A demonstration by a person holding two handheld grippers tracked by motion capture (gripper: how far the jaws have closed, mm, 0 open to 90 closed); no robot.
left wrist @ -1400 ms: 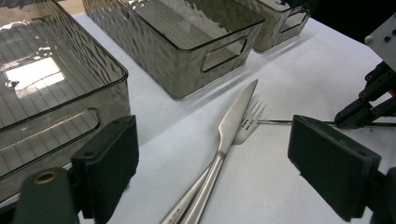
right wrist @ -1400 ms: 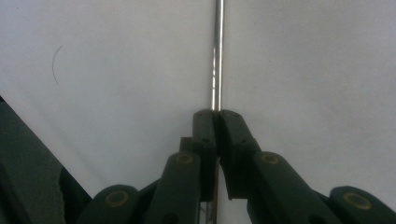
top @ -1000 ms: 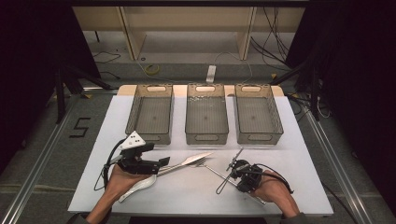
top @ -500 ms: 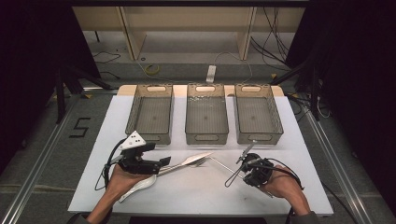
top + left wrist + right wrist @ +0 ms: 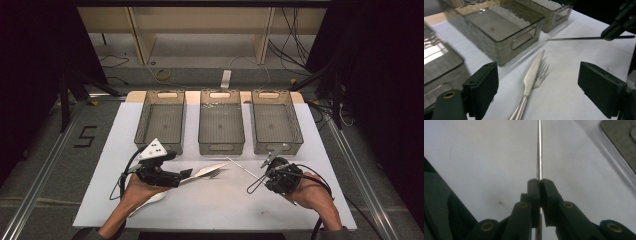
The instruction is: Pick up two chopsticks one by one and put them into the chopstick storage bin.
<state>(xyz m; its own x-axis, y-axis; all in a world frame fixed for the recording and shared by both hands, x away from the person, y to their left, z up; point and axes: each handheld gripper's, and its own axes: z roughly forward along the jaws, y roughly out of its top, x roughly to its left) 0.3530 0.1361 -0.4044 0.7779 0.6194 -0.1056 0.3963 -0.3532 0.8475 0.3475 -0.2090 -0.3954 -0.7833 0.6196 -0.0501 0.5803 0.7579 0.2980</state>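
Note:
My right gripper (image 5: 264, 176) is shut on a thin metal rod (image 5: 242, 168) and holds it just above the white table; the rod points left and away towards the middle bin. In the right gripper view the rod (image 5: 539, 147) runs straight up from the pressed pads (image 5: 540, 182). My left gripper (image 5: 186, 175) stands open, low over a table knife (image 5: 207, 171) and a fork (image 5: 216, 175) that lie side by side. In the left gripper view the knife (image 5: 532, 73) and fork (image 5: 543, 72) lie between the wide-apart jaws, untouched, with the rod (image 5: 574, 38) beyond them.
Three clear plastic bins stand in a row at the back: left (image 5: 161, 122), middle (image 5: 221, 125) and right (image 5: 276, 122). Another piece of silver cutlery (image 5: 150, 201) lies partly under my left hand. The table's front edge is close to both forearms.
My right hand has lifted the rod off the table and carried it to the right, towards the right bin. My left gripper has shifted a little to the right, still open.

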